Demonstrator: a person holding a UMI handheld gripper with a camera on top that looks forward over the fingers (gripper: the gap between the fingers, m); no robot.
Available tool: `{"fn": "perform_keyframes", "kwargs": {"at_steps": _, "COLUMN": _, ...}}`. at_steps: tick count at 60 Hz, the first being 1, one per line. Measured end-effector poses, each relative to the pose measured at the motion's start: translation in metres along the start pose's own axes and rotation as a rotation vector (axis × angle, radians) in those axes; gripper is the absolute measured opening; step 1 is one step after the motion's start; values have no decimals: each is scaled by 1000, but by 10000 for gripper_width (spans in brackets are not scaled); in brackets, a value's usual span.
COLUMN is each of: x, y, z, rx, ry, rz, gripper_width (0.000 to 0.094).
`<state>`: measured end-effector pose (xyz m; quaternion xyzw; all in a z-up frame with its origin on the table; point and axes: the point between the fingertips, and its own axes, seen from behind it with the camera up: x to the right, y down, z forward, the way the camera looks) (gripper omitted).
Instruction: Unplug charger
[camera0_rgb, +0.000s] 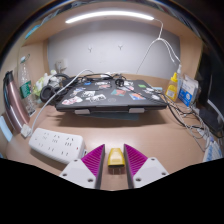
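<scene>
Ahead, one white power strip (57, 144) and one stickered laptop (110, 97) are seen on the tabletop (150, 132), the claw (116, 158) held open, empty.

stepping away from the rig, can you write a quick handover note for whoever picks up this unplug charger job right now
Gripper: open, holding nothing, low over the desk.
Power strip: white, lying on the desk just ahead and to the left of the fingers. I can't tell which plug on it is the charger.
Laptop: closed, covered in stickers, beyond the fingers, with cables running around it.
Done: nothing visible yet; nothing is gripped.
Left: find the charger plug, close on it, pull it out.
</scene>
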<state>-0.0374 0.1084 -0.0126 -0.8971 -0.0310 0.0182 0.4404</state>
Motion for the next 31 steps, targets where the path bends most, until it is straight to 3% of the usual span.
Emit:
{"fn": "perform_keyframes", "kwargs": {"at_steps": 4, "x": 0, "y": 0, "z": -3, "rx": 9, "ry": -1, "rz": -7, "gripper_width": 622}}
{"fn": "perform_keyframes", "kwargs": {"at_steps": 7, "x": 0, "y": -2, "z": -8, "rx": 32, "ry": 2, "rz": -17, "gripper_width": 922}}
{"fn": "perform_keyframes", "kwargs": {"at_steps": 10, "x": -1, "y": -5, "z": -15, "rx": 52, "ry": 3, "rz": -18, "gripper_width": 859}}
{"fn": "perform_keyframes", "kwargs": {"at_steps": 31, "x": -14, "y": -5, "z": -111, "rx": 224, "ry": -78, "rz": 81, "gripper_width": 875}}
